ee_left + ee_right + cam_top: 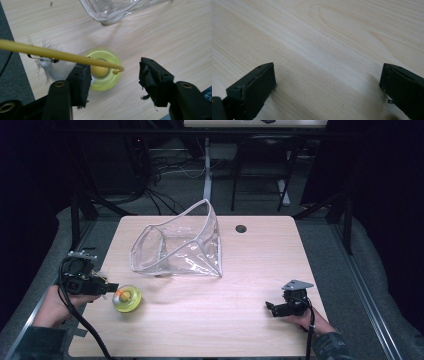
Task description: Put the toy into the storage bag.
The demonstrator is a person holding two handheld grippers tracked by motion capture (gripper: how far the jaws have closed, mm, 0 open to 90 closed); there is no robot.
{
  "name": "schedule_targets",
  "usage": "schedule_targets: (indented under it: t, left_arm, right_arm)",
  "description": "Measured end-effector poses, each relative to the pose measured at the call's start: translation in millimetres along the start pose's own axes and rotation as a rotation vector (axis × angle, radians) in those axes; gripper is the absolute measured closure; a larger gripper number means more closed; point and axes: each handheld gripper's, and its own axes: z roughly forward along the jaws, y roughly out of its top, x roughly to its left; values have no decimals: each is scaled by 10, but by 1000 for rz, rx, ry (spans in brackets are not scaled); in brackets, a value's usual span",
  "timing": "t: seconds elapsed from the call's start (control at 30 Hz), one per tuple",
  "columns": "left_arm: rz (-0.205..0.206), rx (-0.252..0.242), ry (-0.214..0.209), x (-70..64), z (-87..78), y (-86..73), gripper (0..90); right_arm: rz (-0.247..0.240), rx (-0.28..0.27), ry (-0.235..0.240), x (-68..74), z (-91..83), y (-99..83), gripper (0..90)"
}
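Note:
A yellow-green round toy with an orange-yellow ball in its middle sits on the wooden table at the near left. In the left gripper view the toy carries a thin yellow wire that arcs off to the left, with a white feather beside it. My left gripper is open just left of the toy; the toy lies between and beyond the jaws of that gripper, the left jaw overlapping its edge. My right gripper rests at the near right, open over bare wood.
A crumpled clear plastic bag stands with its mouth open in the middle of the table, its edge just beyond the toy. A small round hole sits near the far edge. Dark floor and cables lie behind the table.

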Motion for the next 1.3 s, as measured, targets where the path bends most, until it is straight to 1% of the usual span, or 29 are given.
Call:
schedule_targets:
  t: [0.07,0.17,0.43,0.47,0.53,0.6,0.67,0.73,0.8,0.9,1.07,1.1,1.17,1.2,1.27,1.3]
  left_arm:
    - [3,4,-2,2,2,4,527]
    - [0,6,-3,10,5,7,554]
    - [-1,-3,-4,18,-3,8,699]
    - [5,-1,-6,20,-3,8,712]
    - [-1,-5,-6,20,-2,6,740]
    - [3,-3,-4,24,1,7,753]
    - [-4,-5,4,26,3,7,766]
    - [-6,-6,1,30,-1,4,797]
    - [-2,-3,-1,34,-3,3,801]
    - [-7,-15,4,43,-12,1,832]
    - [-2,-9,-1,37,-12,3,861]
    - [-2,-15,6,34,-13,5,872]
    - [3,-1,14,37,-14,8,875]
    - [0,-6,23,39,-16,9,878]
    - [9,5,32,39,-16,12,878]
    - [7,0,37,38,-17,12,878]
  right_arm:
    - [-5,6,1,-4,-4,2,0]
    - [0,0,0,0,0,0,0]
    - [0,0,0,0,0,0,0]
    - [-4,5,1,-4,-3,2,0]
    - [0,0,0,0,0,0,0]
    - [0,0,0,0,0,0,0]
    - [-5,6,1,-4,-4,2,0]
    - [-1,1,0,-1,-1,0,0]
    - [0,1,0,0,-1,0,0]
    - [0,0,0,0,0,0,1]
    - [0,1,0,0,-1,0,0]
    - [0,0,0,0,0,0,0]
    - [0,0,0,0,0,0,0]
    - [0,0,0,0,0,0,0]
    - [-1,1,0,-1,-1,0,0]
    - [-1,1,0,-1,0,0,0]
